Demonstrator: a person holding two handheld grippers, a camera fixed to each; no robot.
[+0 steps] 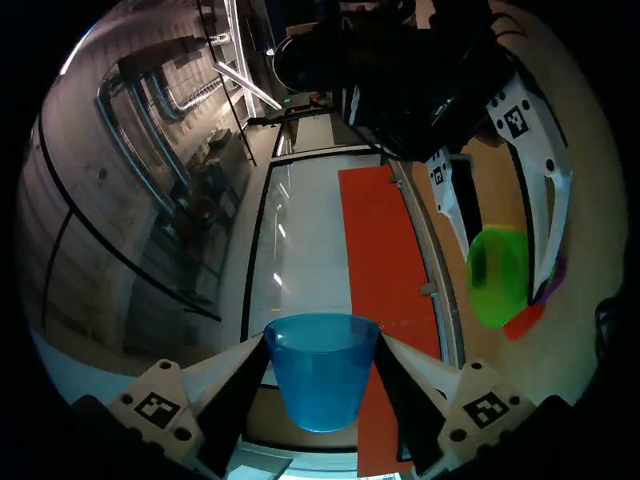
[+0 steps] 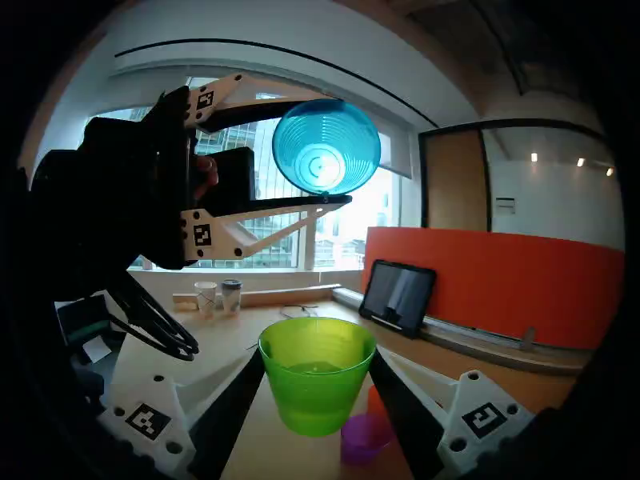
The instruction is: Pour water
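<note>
In the left gripper view, the left tongs pinch a translucent blue plastic cup between both fingers, one on each side wall just under its rim. The whole scene in this view appears turned on its side.

In the right gripper view, the right tongs clamp a translucent green plastic cup the same way. This cup stands upright over the pale wooden desk, with a liquid line showing partway up its wall.

Here the blue cup is held higher and farther off than the green one, well apart from it. It lies tipped over, with one round end facing the camera. I cannot tell whether that end is the mouth or the base.

A small purple cup sits on the desk just beside the green cup's foot. A dark tablet leans against an orange partition. Two paper cups stand by the window.
</note>
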